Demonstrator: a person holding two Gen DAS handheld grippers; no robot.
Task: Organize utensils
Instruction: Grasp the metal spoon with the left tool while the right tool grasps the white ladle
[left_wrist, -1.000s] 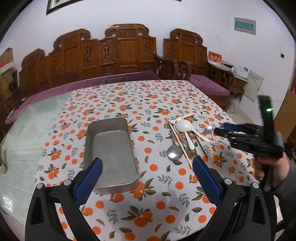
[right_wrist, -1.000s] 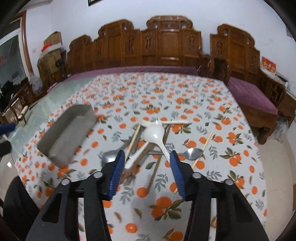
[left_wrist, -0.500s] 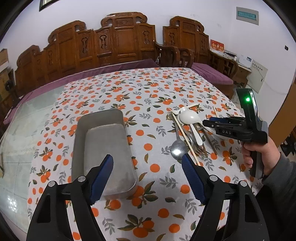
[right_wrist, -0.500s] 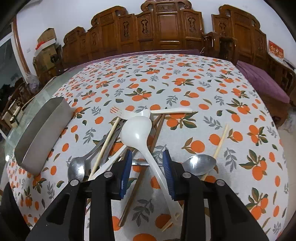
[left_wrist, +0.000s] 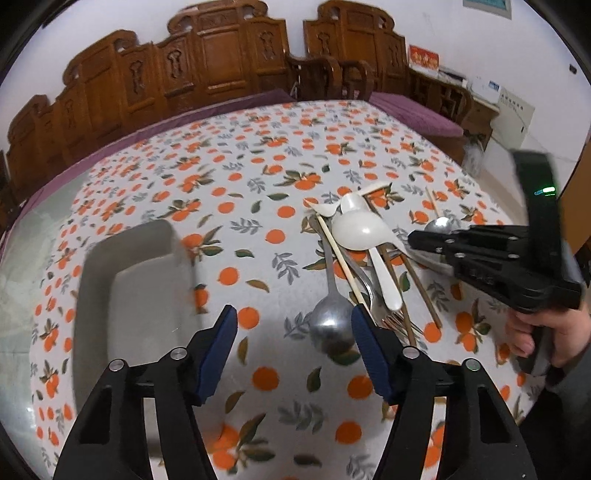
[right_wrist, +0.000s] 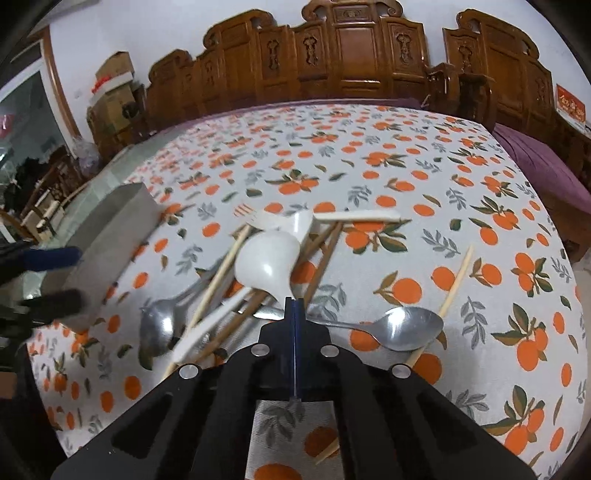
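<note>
1. Carved wooden seats fill the top of both views; below them a bench under an orange-print cloth carries everything.
2. Utensils lie in a crossed heap at centre right of the left view: white ladle, steel spoon, chopsticks, a second spoon.
3. Right gripper, low centre of its view, has jaws pressed together on the ladle's handle, probably to lift it first since it lies on top.
4. Left gripper hangs with jaws wide, holding nothing.
5. Metal tray, at left, looks empty, likely the destination.
</note>
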